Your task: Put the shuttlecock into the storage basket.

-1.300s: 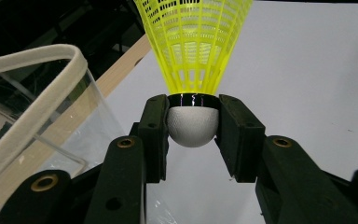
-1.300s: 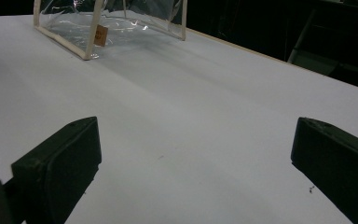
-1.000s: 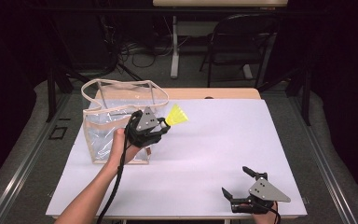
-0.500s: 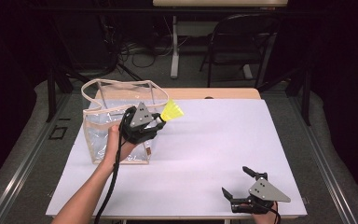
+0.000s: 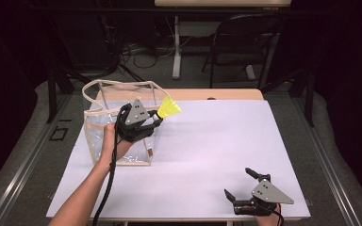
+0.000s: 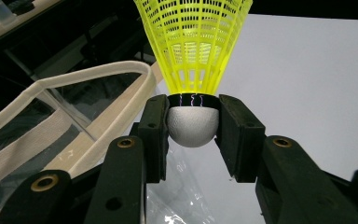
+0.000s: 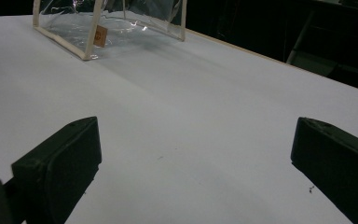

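Since the earlier frames, the left gripper has carried the yellow shuttlecock a little leftward, nearer the clear bag's open mouth; the right gripper has kept its place.

Beneath both grippers lies the white table cover, bare between them. The clear bag with its cream trim stands just under and behind the left gripper, its rim running close beside the left jaw in the left gripper view. The shuttlecock sits at the left gripper's tip, its white cork base clamped between the two pads, the skirt flaring up and away from the jaws, slightly past the bag's near edge.

The right gripper rests well apart from the bag, jaws spread wide with nothing between them.

The risk, as I judge it: the rounded cork gives the pads little to bite, so a tilt or jolt could let it squirt out. Released from here, it could strike the rim and drop onto the cover outside the bag.
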{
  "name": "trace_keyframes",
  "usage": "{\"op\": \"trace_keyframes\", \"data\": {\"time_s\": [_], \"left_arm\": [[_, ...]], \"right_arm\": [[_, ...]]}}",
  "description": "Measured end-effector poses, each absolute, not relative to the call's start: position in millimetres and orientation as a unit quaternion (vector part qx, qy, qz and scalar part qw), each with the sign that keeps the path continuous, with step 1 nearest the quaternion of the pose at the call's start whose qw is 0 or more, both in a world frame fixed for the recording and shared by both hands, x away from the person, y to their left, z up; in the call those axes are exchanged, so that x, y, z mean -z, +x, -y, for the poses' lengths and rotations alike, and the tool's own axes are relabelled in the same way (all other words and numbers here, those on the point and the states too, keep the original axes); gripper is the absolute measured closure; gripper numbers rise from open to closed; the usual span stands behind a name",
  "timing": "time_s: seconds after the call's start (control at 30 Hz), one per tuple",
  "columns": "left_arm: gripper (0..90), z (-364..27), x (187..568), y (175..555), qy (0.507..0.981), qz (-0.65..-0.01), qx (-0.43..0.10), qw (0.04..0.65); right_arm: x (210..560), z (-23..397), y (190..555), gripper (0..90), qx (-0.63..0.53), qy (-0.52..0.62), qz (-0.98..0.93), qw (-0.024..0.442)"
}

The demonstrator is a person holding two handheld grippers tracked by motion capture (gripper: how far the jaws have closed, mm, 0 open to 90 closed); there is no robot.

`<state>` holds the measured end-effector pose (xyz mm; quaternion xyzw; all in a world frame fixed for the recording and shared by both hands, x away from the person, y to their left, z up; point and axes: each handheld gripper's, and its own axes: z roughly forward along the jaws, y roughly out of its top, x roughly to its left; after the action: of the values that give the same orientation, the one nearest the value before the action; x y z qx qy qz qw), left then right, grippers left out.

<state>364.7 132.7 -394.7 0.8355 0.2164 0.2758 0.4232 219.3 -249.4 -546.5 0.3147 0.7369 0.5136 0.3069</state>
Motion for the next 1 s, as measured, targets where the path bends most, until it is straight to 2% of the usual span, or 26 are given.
{"op": "trace_keyframes", "data": {"time_s": [1.0], "left_arm": [[64.6, -151, 381, 366, 0.822, -0.230, -0.294, 0.429]], "right_arm": [[547, 249, 220, 1.3, -0.514, 0.315, -0.736, 0.307]]}}
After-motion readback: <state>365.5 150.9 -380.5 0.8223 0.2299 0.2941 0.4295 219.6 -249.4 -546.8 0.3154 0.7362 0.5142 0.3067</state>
